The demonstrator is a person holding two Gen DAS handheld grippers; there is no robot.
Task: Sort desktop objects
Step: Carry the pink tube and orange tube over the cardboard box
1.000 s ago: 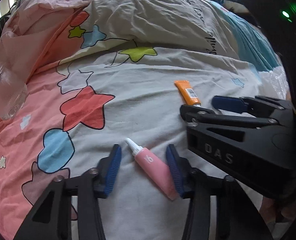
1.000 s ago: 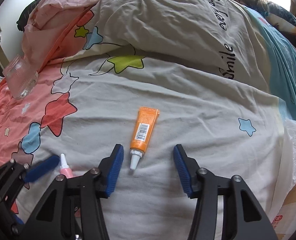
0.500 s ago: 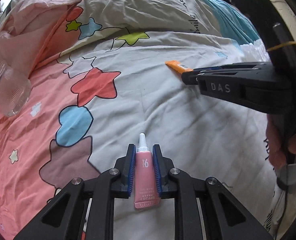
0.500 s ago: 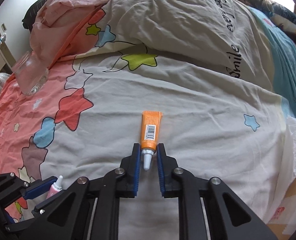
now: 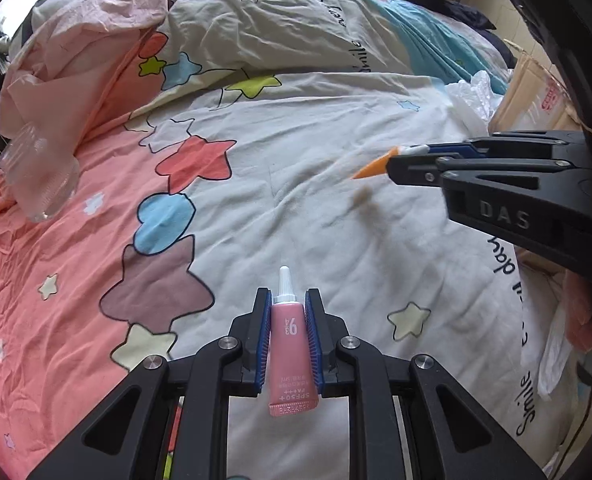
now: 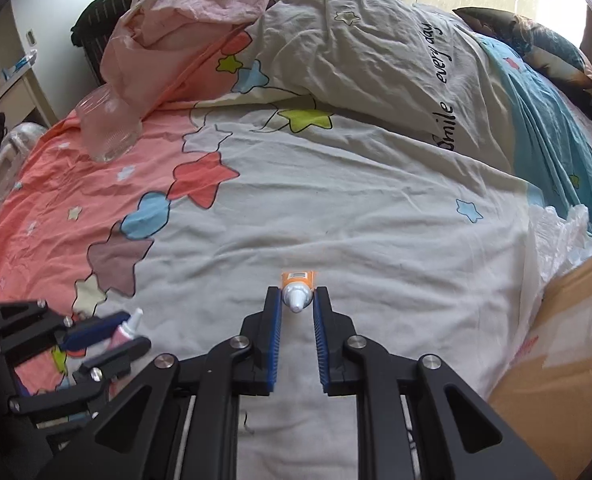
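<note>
Two grippers clamp tubes: left gripper grips pink tube, nozzle forward; right gripper grips orange tube, nozzle backward.

We are in a home bedroom: a bed spread with a rumpled star-printed duvet reading "Smile every day", a patterned pillow at its far end, a pale bedside cabinet at the left, and a cardboard box alongside.
</note>
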